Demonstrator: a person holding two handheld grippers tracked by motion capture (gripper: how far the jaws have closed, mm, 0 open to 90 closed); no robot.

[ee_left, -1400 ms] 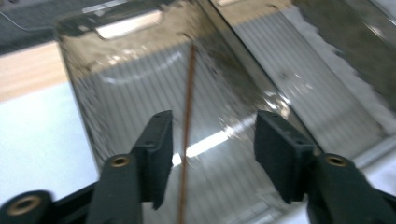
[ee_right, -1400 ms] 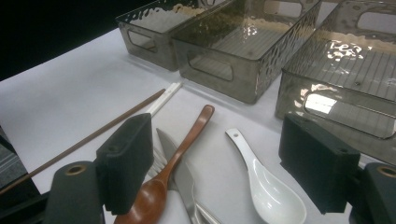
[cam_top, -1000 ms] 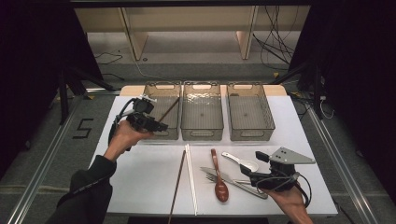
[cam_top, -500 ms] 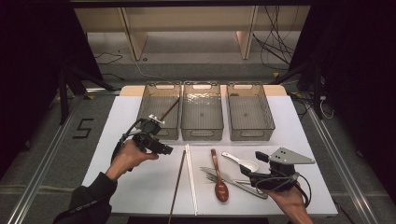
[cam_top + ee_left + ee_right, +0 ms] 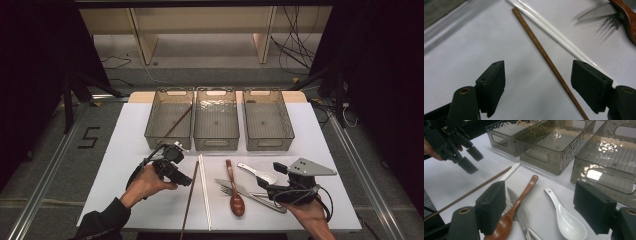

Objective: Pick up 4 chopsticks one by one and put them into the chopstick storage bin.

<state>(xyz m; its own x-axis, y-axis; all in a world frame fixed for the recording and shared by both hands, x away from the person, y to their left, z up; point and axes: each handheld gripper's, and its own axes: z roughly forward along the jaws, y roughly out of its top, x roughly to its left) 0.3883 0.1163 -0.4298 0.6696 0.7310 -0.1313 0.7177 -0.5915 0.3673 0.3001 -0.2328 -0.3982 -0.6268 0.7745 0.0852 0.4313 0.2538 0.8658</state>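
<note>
The left gripper (image 5: pixel 176 172) hangs just above the white bench (image 5: pixel 125 150), its jaws spread wide and holding nothing; they have just been opening. The thin brown wooden chopstick (image 5: pixel 549 61) lies flat on the bench right ahead of them. In the left gripper view it runs slantwise from the upper middle down toward the right-hand jaw, so its long axis crosses the gap at an angle rather than square to it. The left hand (image 5: pixel 147 182) is by far the nearer; the right gripper (image 5: pixel 267 189) rests well off by the other cutlery, jaws likewise spread and empty.

Counted: one brown chopstick on the bench and a second like it (image 5: pixel 176 121) leaning in the leftmost of three clear smoky plastic bins (image 5: pixel 218 145); a pair of white chopsticks (image 5: pixel 204 192) just beside the brown one; one reddish wooden spoon (image 5: pixel 234 192); one white ceramic soup spoon (image 5: pixel 259 173); one metal fork (image 5: pixel 509 205) and one metal knife (image 5: pixel 520 212) lying together.
</note>
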